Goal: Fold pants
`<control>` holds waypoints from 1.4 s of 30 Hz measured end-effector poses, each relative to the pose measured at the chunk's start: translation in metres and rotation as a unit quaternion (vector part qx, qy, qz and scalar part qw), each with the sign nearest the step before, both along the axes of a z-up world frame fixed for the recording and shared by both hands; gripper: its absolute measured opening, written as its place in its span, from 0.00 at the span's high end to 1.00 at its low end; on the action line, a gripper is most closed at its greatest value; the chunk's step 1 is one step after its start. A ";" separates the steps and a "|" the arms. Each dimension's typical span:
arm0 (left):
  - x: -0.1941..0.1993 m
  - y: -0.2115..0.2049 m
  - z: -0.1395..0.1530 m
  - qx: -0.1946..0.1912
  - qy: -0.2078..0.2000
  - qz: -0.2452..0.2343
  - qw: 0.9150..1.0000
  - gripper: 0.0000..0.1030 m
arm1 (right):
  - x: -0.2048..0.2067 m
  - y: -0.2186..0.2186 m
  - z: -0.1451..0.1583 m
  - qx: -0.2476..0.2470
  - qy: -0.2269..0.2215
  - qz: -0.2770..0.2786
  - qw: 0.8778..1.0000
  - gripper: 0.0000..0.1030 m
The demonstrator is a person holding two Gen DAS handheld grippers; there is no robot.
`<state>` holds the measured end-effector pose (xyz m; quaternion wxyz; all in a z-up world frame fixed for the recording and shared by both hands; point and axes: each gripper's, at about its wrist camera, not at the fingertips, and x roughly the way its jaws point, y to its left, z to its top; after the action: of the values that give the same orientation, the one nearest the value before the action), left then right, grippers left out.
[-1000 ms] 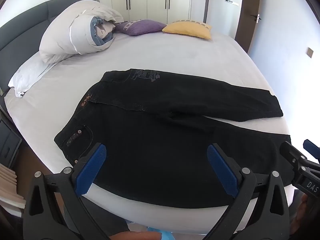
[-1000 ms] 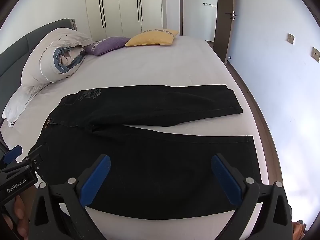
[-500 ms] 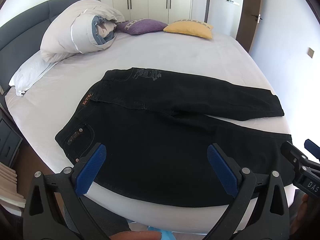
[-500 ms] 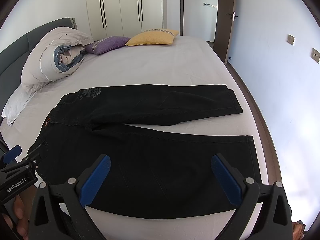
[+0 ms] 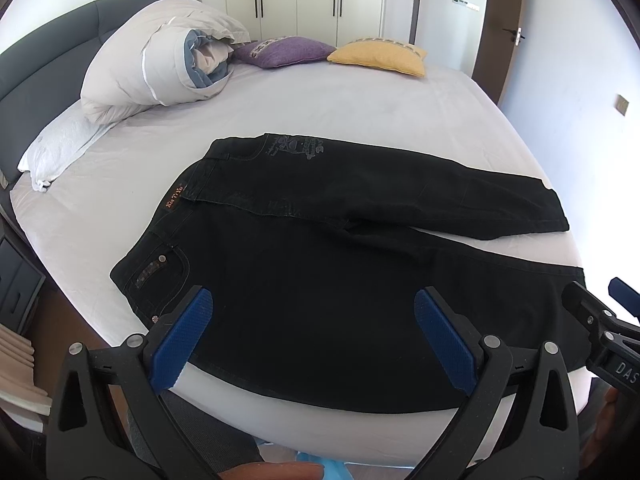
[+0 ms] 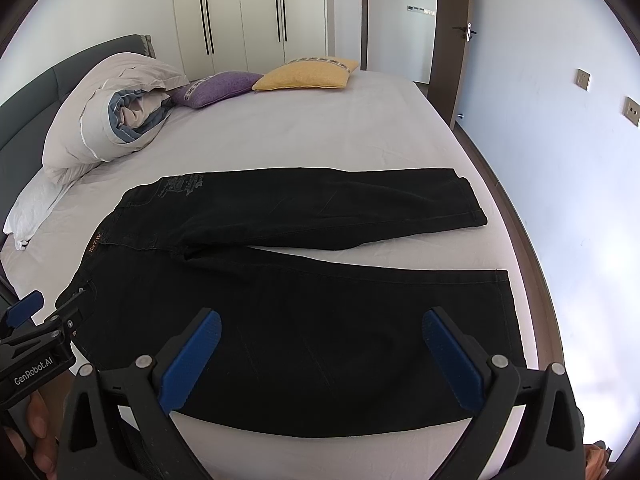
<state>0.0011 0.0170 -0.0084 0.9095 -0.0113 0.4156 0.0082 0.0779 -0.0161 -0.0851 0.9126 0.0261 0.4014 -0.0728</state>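
Bright, even daylight in both wrist views, nothing blurry. The white bedsheet [image 5: 360, 108] is nearly blown out, while the black pants [image 6: 304, 320] go so dark their folds barely show. Heavy fisheye bending: the door frame [image 6: 444, 40] curves and the corners vignette to black.

Left claw [image 5: 312, 320] and right claw [image 6: 320, 340] side by side — jaws spread wide.

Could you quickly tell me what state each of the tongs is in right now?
Left tongs: open, holding nothing, above the black pants.
Right tongs: open, holding nothing, above the same pants.
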 end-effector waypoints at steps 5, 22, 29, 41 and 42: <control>0.000 0.001 0.000 0.000 0.000 0.000 1.000 0.00 | 0.000 0.000 0.000 0.000 0.000 -0.001 1.000 0.00; -0.002 0.001 -0.004 -0.002 0.002 0.001 1.000 0.00 | -0.001 0.003 -0.001 0.000 -0.001 0.001 1.000 0.00; 0.000 0.004 -0.006 -0.010 0.004 0.002 1.000 0.00 | 0.000 0.011 -0.002 -0.001 0.001 0.006 1.000 0.00; 0.015 0.017 -0.014 -0.056 0.022 0.009 0.998 0.00 | 0.015 0.016 -0.007 -0.005 0.009 0.024 1.000 0.00; 0.017 0.019 -0.014 -0.061 0.024 0.011 0.998 0.00 | 0.017 0.017 -0.007 -0.006 0.010 0.027 1.000 0.00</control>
<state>0.0178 0.0361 -0.0228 0.8969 -0.0709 0.4365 -0.0066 0.0951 0.0007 -0.0925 0.9104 0.0089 0.4106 -0.0505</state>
